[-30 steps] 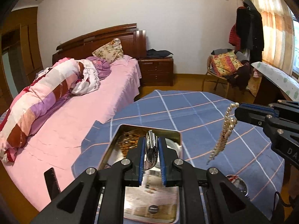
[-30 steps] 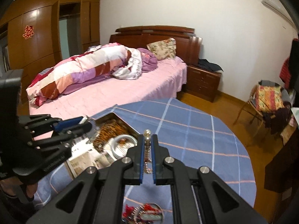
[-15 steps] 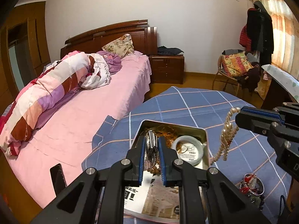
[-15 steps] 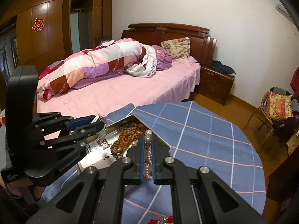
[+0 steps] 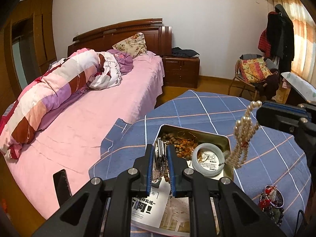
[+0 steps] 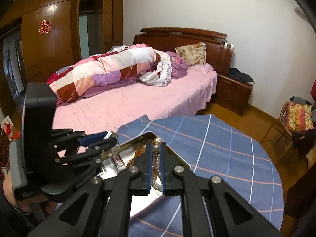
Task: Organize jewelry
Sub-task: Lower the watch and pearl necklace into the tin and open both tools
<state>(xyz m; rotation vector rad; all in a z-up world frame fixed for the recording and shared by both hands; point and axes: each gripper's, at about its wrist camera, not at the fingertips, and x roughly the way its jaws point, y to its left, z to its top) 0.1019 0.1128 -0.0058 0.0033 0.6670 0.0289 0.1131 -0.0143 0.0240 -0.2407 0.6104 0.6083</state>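
Now both your grippers carry jewelry above the tin [image 5: 228,141].
Right gripper [image 6: 157,159] pinches the pearl strand [image 5: 244,136] so it drapes in; left gripper [image 5: 160,159] is clamped on a metal watch [image 5: 159,152].

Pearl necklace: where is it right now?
The pearl necklace hangs from the shut right gripper, above the tin's right edge, beside the jade bangle.

A round table under a blue checked cloth [image 5: 207,108] carries 1 metal tin [image 5: 227,138] and, seemingly, a small dish of trinkets [image 5: 272,201].
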